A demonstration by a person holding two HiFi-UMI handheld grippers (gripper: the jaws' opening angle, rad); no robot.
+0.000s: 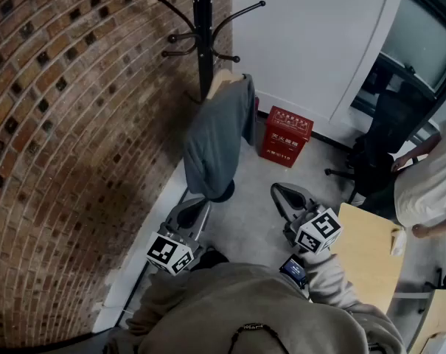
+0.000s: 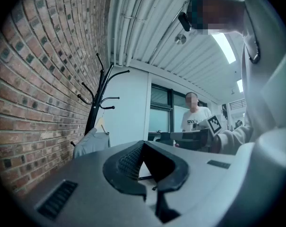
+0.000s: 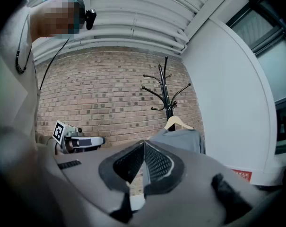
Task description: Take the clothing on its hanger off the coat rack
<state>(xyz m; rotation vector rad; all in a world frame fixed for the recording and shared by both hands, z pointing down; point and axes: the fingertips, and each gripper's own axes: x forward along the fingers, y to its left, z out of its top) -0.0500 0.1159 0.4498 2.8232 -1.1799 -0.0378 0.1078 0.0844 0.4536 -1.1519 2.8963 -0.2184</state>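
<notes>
Holding the left tongs (image 1: 187,214) and right tongs (image 1: 285,196) pressed together, empty, near, well apart from the grey fabric top (image 1: 215,146), soft and probably light, hanging on a pale wooden hanger (image 1: 223,80) on the far black metal coat rack (image 1: 204,43), best gripped at the stiff hanger.

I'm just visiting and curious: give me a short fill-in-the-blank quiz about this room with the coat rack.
The grey garment on its pale wooden hanger hangs from the black metal coat rack beside a ____ wall.
The rectangular box on the floor is ____.
With jaws shut, ____ the left gripper nor the right gripper touches the garment.
Missing: brick; red; neither.
</notes>
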